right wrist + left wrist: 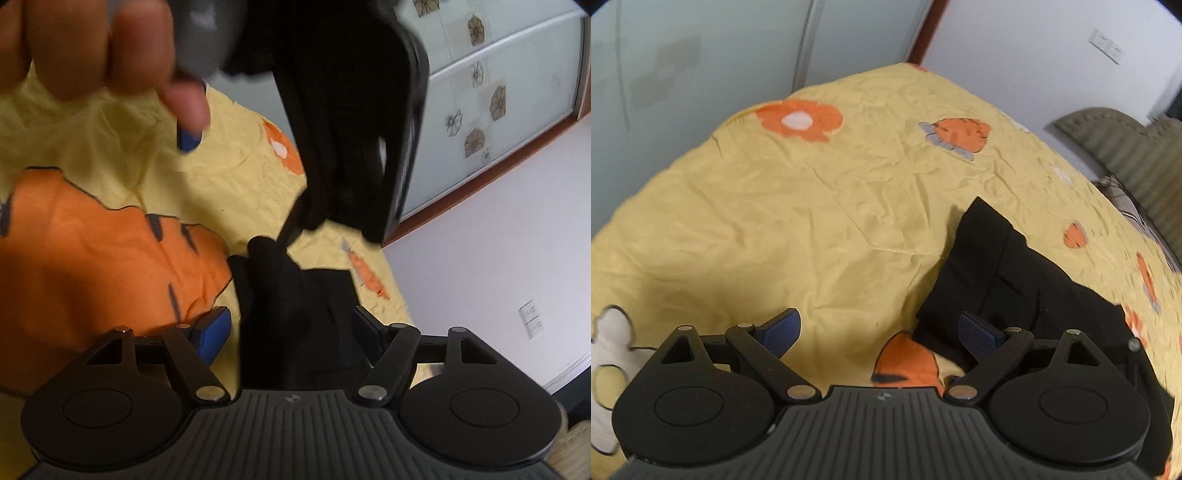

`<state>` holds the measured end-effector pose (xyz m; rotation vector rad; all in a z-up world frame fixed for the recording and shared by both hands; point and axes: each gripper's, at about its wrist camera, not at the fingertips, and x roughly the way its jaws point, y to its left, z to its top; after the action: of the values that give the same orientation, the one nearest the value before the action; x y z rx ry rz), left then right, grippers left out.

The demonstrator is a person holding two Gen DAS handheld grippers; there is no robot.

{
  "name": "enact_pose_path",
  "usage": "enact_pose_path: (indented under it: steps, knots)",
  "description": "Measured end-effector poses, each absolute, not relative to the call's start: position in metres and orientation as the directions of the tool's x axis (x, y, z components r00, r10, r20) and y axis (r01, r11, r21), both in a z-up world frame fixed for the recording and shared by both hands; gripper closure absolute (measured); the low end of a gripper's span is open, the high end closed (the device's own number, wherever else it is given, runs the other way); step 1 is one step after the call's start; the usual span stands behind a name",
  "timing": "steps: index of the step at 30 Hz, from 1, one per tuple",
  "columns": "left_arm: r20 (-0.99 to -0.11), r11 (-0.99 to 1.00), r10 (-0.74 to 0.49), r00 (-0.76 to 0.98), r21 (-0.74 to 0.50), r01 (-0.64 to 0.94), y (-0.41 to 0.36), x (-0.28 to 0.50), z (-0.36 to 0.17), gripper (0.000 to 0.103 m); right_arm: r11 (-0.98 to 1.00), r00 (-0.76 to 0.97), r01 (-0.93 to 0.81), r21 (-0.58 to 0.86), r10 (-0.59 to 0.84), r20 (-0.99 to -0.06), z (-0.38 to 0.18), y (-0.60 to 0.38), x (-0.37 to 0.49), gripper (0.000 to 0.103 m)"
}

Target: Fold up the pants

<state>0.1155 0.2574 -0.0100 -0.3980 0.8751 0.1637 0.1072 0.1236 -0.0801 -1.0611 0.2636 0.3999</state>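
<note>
The black pants (1004, 280) lie folded into a compact bundle on a yellow bedspread (798, 229) printed with orange and white flowers. In the left wrist view they sit to the right of centre, their near edge running under the right finger of the left gripper (881, 332). That gripper's jaws are spread wide; between its blue pads (783, 334) there is only bedspread and part of an orange print, so it holds nothing.

The right wrist view shows what the other camera misses: the right gripper (291, 328) faces the pants (295, 325) head on, with the dark cloth bunched between its fingers. Its jaws stand partly apart; the left pad (212, 332) is clear of the fabric, while the right pad is dark against the cloth and contact there cannot be judged, though it looks like no pinch. Above, close to the lens and blurred, a hand (92, 48) grips the left gripper's body, one blue fingertip (188, 138) poking out below it.

Only the left view shows a grey ribbed cushion (1126, 155) at the far right and a wall switch plate (1106, 46). Only the right view shows frosted cabinet doors with flower decals (491, 99) and a reddish wooden frame (491, 177) beneath them.
</note>
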Motion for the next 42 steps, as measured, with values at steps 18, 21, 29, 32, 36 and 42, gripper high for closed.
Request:
enact_pose_path:
  steps: [18, 21, 29, 32, 36, 42]
  knots:
    - [-0.691, 0.665, -0.406, 0.598, -0.672, -0.325, 0.291, 0.157, -0.039, 0.009, 0.667, 0.843, -0.525, -0.529, 0.322, -0.431, -0.046, 0.099, 0.127, 0.087]
    - [-0.658, 0.611, -0.466, 0.592, -0.723, -0.323, 0.288, 0.176, -0.049, 0.01, 0.718, 0.83, -0.534, -0.447, 0.345, -0.438, -0.033, 0.087, 0.129, 0.087]
    - [-0.584, 0.504, -0.606, 0.54, -0.807, -0.307, 0.269, 0.217, -0.071, 0.037, 0.779, 0.82, -0.53, -0.336, 0.369, -0.438, -0.021, 0.068, 0.124, 0.087]
    - [-0.614, 0.542, -0.596, 0.518, -0.783, -0.304, 0.26, 0.223, -0.071, 0.065, 0.767, 0.796, -0.556, -0.321, 0.379, -0.472, -0.021, 0.065, 0.125, 0.087]
    - [-0.661, 0.629, -0.527, 0.534, -0.726, -0.278, 0.253, 0.218, -0.062, 0.078, 0.761, 0.728, -0.622, -0.185, 0.474, -0.496, -0.006, 0.041, 0.112, 0.086]
    - [-0.688, 0.745, -0.431, 0.583, -0.637, -0.201, 0.236, 0.202, -0.04, 0.081, 0.907, 0.777, -0.419, 0.027, 0.374, -0.507, 0.003, -0.018, 0.141, 0.086]
